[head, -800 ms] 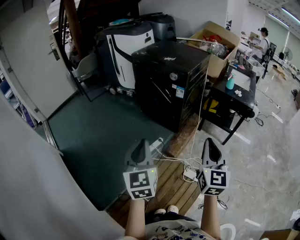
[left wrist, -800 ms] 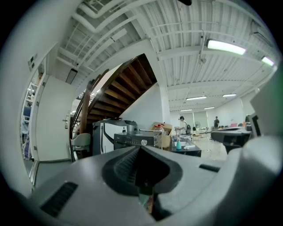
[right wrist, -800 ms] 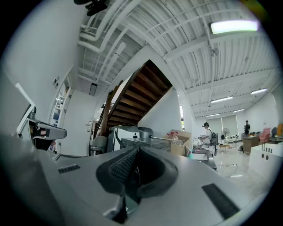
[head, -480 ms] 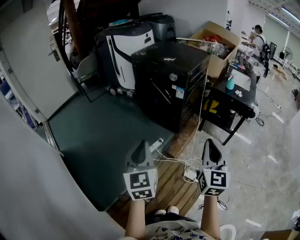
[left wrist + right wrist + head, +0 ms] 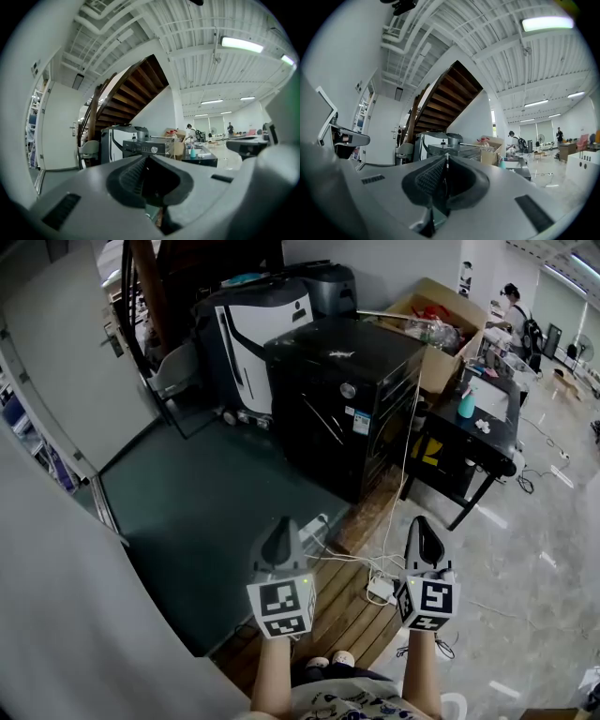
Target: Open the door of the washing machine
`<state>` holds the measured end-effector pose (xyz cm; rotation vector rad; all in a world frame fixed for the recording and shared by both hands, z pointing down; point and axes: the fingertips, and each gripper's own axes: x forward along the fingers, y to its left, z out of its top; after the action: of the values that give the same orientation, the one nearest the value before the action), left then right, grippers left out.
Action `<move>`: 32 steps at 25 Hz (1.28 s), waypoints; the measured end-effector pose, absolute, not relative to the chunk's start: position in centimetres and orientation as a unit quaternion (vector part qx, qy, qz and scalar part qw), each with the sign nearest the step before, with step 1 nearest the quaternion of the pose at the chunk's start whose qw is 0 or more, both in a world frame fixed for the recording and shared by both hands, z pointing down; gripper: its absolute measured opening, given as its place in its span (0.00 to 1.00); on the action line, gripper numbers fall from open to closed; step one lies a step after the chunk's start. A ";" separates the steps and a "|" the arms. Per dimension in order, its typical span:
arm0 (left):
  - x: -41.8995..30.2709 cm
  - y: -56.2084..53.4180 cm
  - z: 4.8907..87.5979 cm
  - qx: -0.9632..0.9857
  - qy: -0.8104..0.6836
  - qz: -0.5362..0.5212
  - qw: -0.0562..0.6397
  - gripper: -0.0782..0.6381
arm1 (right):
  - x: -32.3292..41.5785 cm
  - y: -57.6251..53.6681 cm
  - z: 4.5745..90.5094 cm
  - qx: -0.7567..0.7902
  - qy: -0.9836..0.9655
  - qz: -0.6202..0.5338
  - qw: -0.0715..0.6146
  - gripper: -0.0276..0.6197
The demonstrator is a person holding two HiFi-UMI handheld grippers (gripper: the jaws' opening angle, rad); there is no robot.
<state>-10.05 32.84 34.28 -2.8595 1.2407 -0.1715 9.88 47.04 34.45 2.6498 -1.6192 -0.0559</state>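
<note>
The washing machine [image 5: 342, 399] is a black box-shaped cabinet with a round knob on its front, standing on the floor some way ahead; its door is closed. Both grippers are held level near the bottom of the head view, well short of it. My left gripper [image 5: 281, 532] has its jaws together with nothing between them, and so does my right gripper [image 5: 422, 529]. In the left gripper view the machine [image 5: 147, 147] shows small just above the left gripper's [image 5: 146, 159] shut jaws. In the right gripper view the machine [image 5: 450, 150] sits just beyond the right gripper [image 5: 446, 161].
A white-and-black appliance [image 5: 248, 334] stands behind the machine on the left, a cardboard box [image 5: 436, 320] and a black table [image 5: 473, 427] on its right. A power strip [image 5: 380, 589] with cables lies on a wooden pallet below the grippers. A white wall runs along the left. A person [image 5: 514, 306] stands far back.
The head view has shifted slightly, and the person far back has moved. Both grippers stay where they were, shut.
</note>
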 end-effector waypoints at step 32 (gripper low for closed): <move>-0.3 22.6 38.2 -0.924 0.371 -0.083 -0.045 0.42 | 16.8 34.7 38.8 0.829 -0.557 0.035 0.037 0.07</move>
<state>-0.26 22.62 38.21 -2.9884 1.1984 -0.2695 16.75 34.74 38.77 2.5443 -1.7109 0.1061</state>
